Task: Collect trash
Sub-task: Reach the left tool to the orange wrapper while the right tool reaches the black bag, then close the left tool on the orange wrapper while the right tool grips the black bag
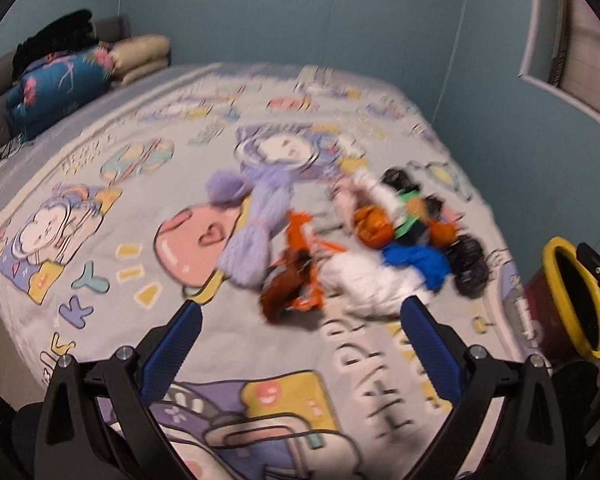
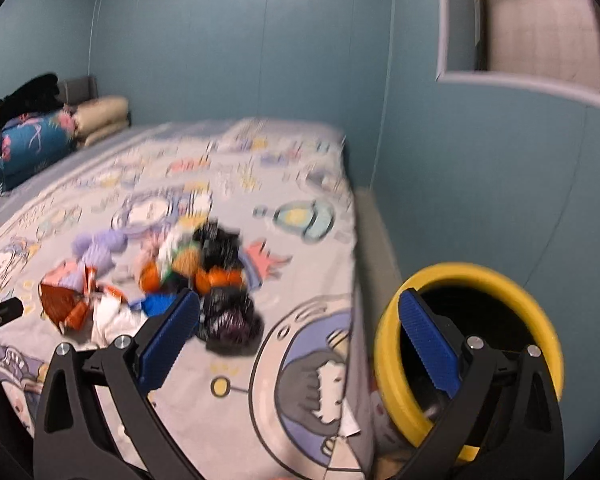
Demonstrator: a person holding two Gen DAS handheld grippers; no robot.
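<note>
A blurred pile of trash lies on the cartoon bed sheet [image 1: 112, 208]: a purple bundle [image 1: 256, 220], an orange-brown wrapper [image 1: 292, 284], crumpled white paper [image 1: 364, 284], a blue scrap [image 1: 416, 260] and a black bag [image 1: 470, 268]. My left gripper [image 1: 302, 312] is open just short of the pile, with nothing between its fingers. In the right wrist view my right gripper [image 2: 300, 300] is open and empty over the bed's right edge. The black bag [image 2: 228, 316] sits by its left finger, and the yellow-rimmed bin [image 2: 388, 344] stands behind its right finger.
The bin [image 1: 568, 280] stands on the floor beside the bed, at the right edge of the left wrist view. Folded bedding and pillows [image 1: 60, 84] are stacked at the headboard. Blue walls close in behind and to the right, where there is a window [image 2: 540, 20].
</note>
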